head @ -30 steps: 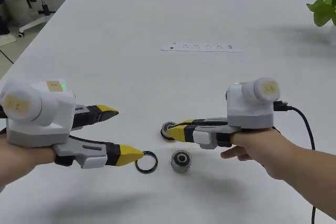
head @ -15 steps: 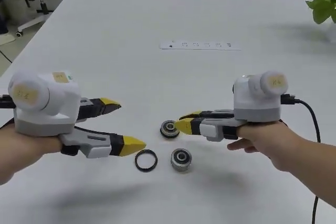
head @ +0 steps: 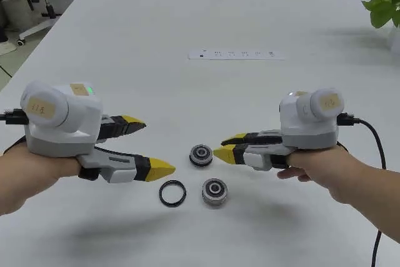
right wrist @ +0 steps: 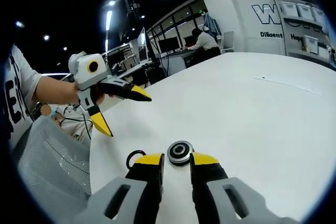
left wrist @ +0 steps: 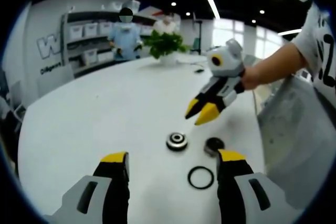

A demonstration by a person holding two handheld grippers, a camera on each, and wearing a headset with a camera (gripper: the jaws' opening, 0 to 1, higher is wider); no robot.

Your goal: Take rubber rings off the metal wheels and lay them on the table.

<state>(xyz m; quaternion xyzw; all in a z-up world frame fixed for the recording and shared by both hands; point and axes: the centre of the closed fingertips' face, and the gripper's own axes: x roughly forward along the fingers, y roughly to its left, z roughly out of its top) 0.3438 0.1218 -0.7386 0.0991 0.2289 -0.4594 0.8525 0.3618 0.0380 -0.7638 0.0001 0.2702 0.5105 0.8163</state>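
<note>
Rubber ring lies flat — beside metal wheel.

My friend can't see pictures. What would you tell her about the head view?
Two hand-held grippers face each other over a white table: the left gripper wide open, the right gripper barely open. Between them lie a small metal wheel and, closer in, a second wheel beside a loose black rubber ring.

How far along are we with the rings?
Done: one rubber ring lies loose on the table, beside the nearer wheel, whose rim looks bare. In hand: nothing; the left gripper and right gripper hover empty, fingers apart. Left: the farther wheel, at the right gripper's tips, seems to wear its dark ring.
</note>
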